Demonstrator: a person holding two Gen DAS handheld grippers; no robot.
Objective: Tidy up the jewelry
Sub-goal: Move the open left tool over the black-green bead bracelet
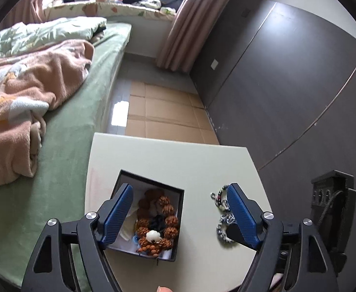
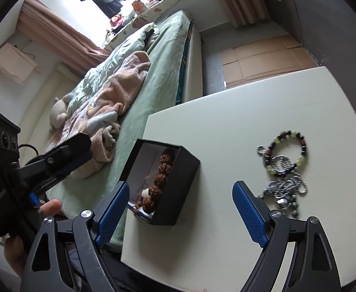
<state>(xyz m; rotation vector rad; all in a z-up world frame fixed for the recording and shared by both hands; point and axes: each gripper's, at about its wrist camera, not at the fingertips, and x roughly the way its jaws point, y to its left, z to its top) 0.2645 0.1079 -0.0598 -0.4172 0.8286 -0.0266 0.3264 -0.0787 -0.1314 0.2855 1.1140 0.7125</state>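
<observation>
Both grippers stood wide and empty over the white table (image 2: 226, 112). The left gripper (image 1: 179, 215) hung above the black box (image 1: 178, 194) holding the brown bead bracelet (image 1: 164, 221). The tangled chains and bead bracelet (image 2: 283, 163) lay just right of the right gripper (image 2: 180, 210), the nearer one. Individual pieces were indistinguishable.
</observation>
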